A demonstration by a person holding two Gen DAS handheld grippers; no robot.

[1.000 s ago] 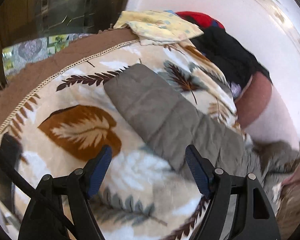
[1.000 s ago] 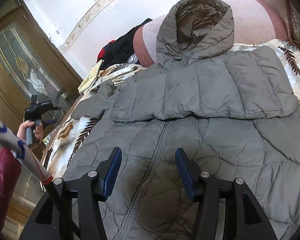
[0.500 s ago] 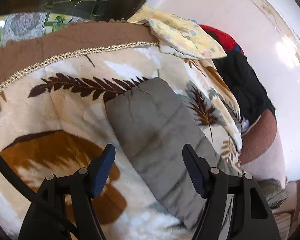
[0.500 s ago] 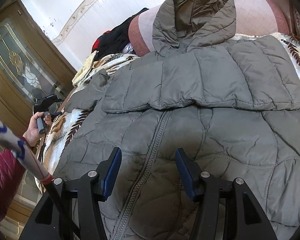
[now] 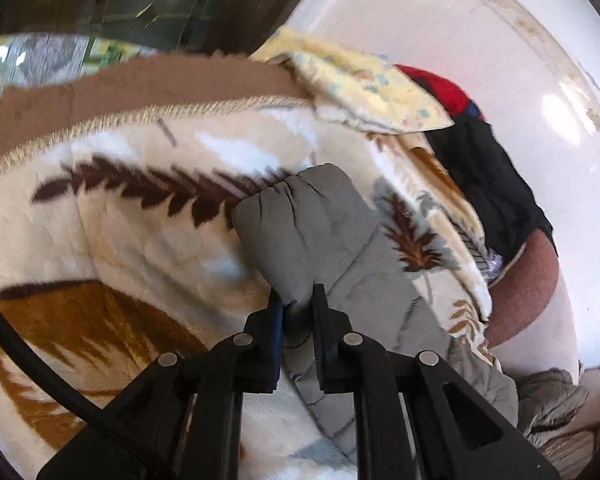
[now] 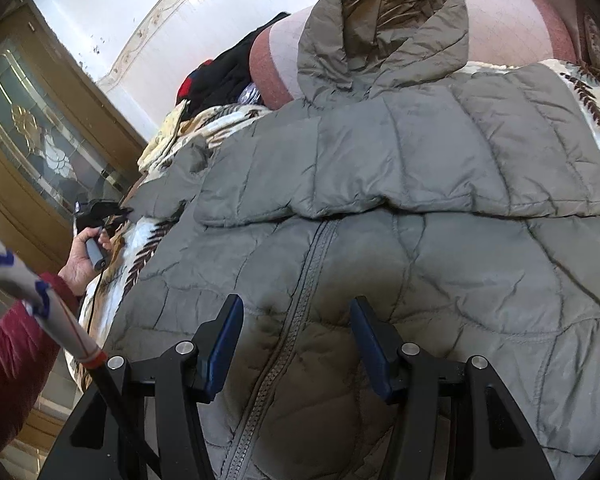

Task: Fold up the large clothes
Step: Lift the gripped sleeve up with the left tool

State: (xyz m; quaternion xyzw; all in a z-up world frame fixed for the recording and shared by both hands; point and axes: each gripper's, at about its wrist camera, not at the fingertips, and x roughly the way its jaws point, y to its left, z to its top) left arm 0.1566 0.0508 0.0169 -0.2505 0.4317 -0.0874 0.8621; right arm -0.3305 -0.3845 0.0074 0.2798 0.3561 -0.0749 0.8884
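Pinching the cuff end of the grey quilted puffer jacket's sleeve (image 5: pixel 312 236), the left gripper (image 5: pixel 298 312) has just closed its jaws on it. Ahead of the spread, empty right gripper (image 6: pixel 296 336) lies the jacket body (image 6: pixel 420 208) on the leaf-patterned fleece blanket (image 5: pixel 120 220).

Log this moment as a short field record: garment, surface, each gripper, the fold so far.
garment: grey hooded puffer jacket, front up, zipper closed
surface: leaf-print blanket
left gripper: jaws have just closed; shut on the sleeve near its cuff end
right gripper: open, above the jacket's lower front by the zipper, pads not pressing
fold so far: one sleeve lies folded across the chest; the pinched sleeve lies out on the blanket
background: dark clothes piled by the wall
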